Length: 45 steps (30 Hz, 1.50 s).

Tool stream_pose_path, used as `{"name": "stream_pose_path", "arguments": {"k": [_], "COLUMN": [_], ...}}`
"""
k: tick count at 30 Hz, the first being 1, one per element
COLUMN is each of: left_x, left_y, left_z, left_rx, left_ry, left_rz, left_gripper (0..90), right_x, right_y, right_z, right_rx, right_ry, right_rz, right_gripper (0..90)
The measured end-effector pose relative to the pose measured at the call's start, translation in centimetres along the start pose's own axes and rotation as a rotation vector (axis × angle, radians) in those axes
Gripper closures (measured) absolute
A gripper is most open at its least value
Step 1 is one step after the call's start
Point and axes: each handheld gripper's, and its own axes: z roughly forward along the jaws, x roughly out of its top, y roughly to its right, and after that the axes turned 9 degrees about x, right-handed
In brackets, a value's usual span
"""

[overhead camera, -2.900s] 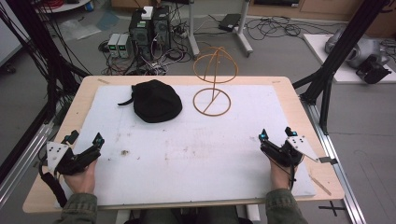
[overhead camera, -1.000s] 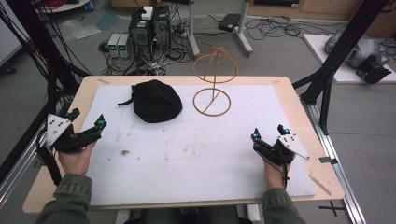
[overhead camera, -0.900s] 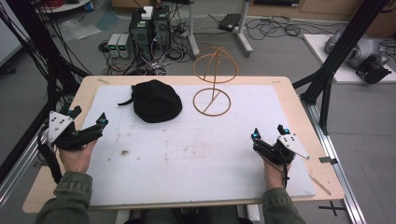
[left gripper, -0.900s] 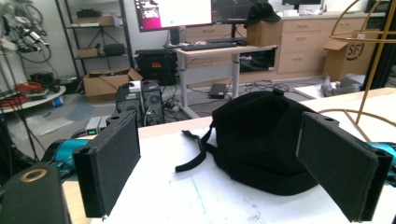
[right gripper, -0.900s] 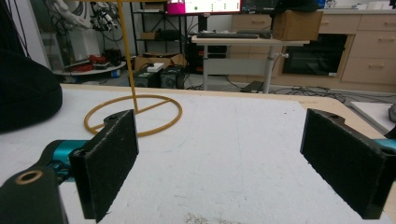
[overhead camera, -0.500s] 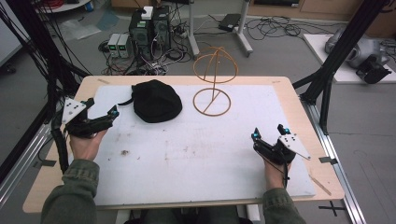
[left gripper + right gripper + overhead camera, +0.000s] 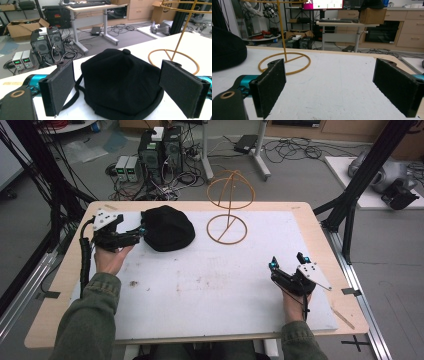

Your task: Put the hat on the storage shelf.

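A black cap [image 7: 167, 227] lies at the back left of the white board [image 7: 225, 290]. My left gripper [image 7: 140, 232] is open at the cap's left edge, jaws pointing at it. In the left gripper view the cap [image 7: 122, 82] sits just beyond and between the two spread pads [image 7: 58, 87], with nothing pinched. A gold wire hat stand [image 7: 227, 225] rises to the right of the cap; its ring base [image 7: 175, 53] shows behind the cap. My right gripper [image 7: 286, 261] rests open at the front right, and its own view has my right gripper [image 7: 334, 90] over bare board with the stand [image 7: 284, 62] far left.
The board lies on a wooden table [image 7: 320, 220]. Black frame posts [image 7: 360, 185] stand at both sides. Computers and cables [image 7: 160, 150] sit on the floor past the far edge. A small brown crumb [image 7: 134, 283] lies front left.
My left gripper has travelled forward and to the right, from the front left edge up to the cap's left side. The right gripper has hardly moved.
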Motion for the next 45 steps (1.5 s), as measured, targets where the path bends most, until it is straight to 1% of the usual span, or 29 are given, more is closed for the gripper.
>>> {"name": "stream_pose_path", "arguments": {"k": [2, 4, 5, 6, 9, 10, 12, 13, 17, 19, 21, 23, 24, 27, 30, 31, 32, 34, 39, 40, 41, 43, 44, 45], "left_x": [0.3, 0.5, 0.7, 0.8, 1.3, 1.4, 1.8, 2.0, 2.7, 2.8, 2.6, 2.0, 2.0, 1.3, 1.1, 1.0, 0.8, 0.6, 0.0, -0.2, -0.3, -0.6, -0.7, -0.7], "left_y": [0.1, 0.3, 0.5, 0.6, 1.0, 1.1, 1.4, 1.5, 2.1, 2.3, 2.4, 2.5, 2.5, 2.7, 2.8, 2.8, 2.8, 2.8, 3.3, 3.4, 3.5, 3.5, 3.6, 3.6], "left_z": [0.6, 1.3, 1.8, 2.2, 3.3, 3.6, 4.2, 4.5, 5.9, 6.4, 6.9, 7.7, 7.7, 8.5, 8.8, 9.0, 9.1, 9.4, 9.9, 10.1, 10.2, 10.4, 10.4, 10.4], "left_rx": [-0.015, -0.041, -0.057, -0.065, -0.075, -0.078, -0.07, -0.075, -0.087, -0.085, -0.08, -0.085, -0.085, -0.096, -0.095, -0.093, -0.092, -0.1, -0.106, -0.106, -0.104, -0.105, -0.112, -0.118], "left_ry": [-0.007, -0.022, -0.041, -0.049, -0.07, -0.076, -0.082, -0.081, -0.109, -0.125, -0.144, -0.184, -0.184, -0.223, -0.231, -0.239, -0.249, -0.263, -0.285, -0.297, -0.305, -0.324, -0.327, -0.327], "left_rz": [0.007, 0.013, 0.029, 0.035, 0.044, 0.046, 0.057, 0.061, 0.072, 0.071, 0.073, 0.07, 0.07, 0.071, 0.074, 0.078, 0.082, 0.076, 0.084, 0.09, 0.088, 0.094, 0.092, 0.088], "left_gripper": [13.7, 13.6, 13.6, 13.5, 13.6, 13.6, 13.6, 13.7, 13.8, 14.3, 14.5, 14.5, 14.5, 14.5, 14.5, 14.5, 14.6, 14.5, 14.6, 14.6, 14.8, 16.5, 20.6, 24.9], "right_x": [0.0, 0.0, 0.0, 0.1, 0.1, 0.1, 0.1, 0.1, 0.1, 0.1, 0.1, 0.1, 0.1, 0.1, 0.0, 0.0, 0.0, 0.0, 0.0, 0.0, 0.0, 0.0, 0.0, 0.0], "right_y": [0.0, 0.0, 0.0, 0.1, 0.1, 0.0, 0.0, 0.0, -0.1, -0.2, -0.2, -0.2, -0.2, -0.1, -0.1, -0.1, -0.2, -0.1, -0.1, -0.1, -0.1, -0.1, -0.1, 0.0], "right_z": [0.0, 0.0, 0.0, 0.0, -0.1, -0.1, -0.1, -0.1, -0.2, -0.2, -0.2, -0.1, -0.1, 0.0, 0.0, 0.1, 0.0, 0.1, 0.1, 0.1, 0.1, 0.1, 0.1, 0.1], "right_rx": [0.001, 0.002, 0.002, 0.003, 0.003, 0.004, 0.008, 0.008, 0.012, 0.015, 0.018, 0.022, 0.024, 0.023, 0.024, 0.023, 0.025, 0.026, 0.025, 0.024, 0.025, 0.024, 0.025, 0.023], "right_ry": [0.002, 0.003, 0.002, 0.007, 0.009, 0.002, 0.004, 0.005, 0.007, 0.005, 0.003, 0.007, 0.008, 0.006, 0.006, 0.005, 0.0, 0.0, -0.001, -0.001, 0.0, -0.001, 0.0, 0.003], "right_rz": [-0.006, -0.008, -0.008, -0.017, -0.019, -0.008, -0.017, -0.022, -0.036, -0.027, -0.027, -0.035, -0.035, -0.036, -0.041, -0.042, -0.03, -0.031, -0.031, -0.031, -0.031, -0.03, -0.029, -0.04], "right_gripper": [10.5, 10.5, 10.5, 10.5, 10.5, 10.5, 10.5, 10.5, 10.5, 10.5, 10.5, 10.5, 10.5, 10.5, 10.5, 10.5, 10.5, 10.5, 10.5, 10.5, 10.5, 10.5, 10.5, 10.5]}}
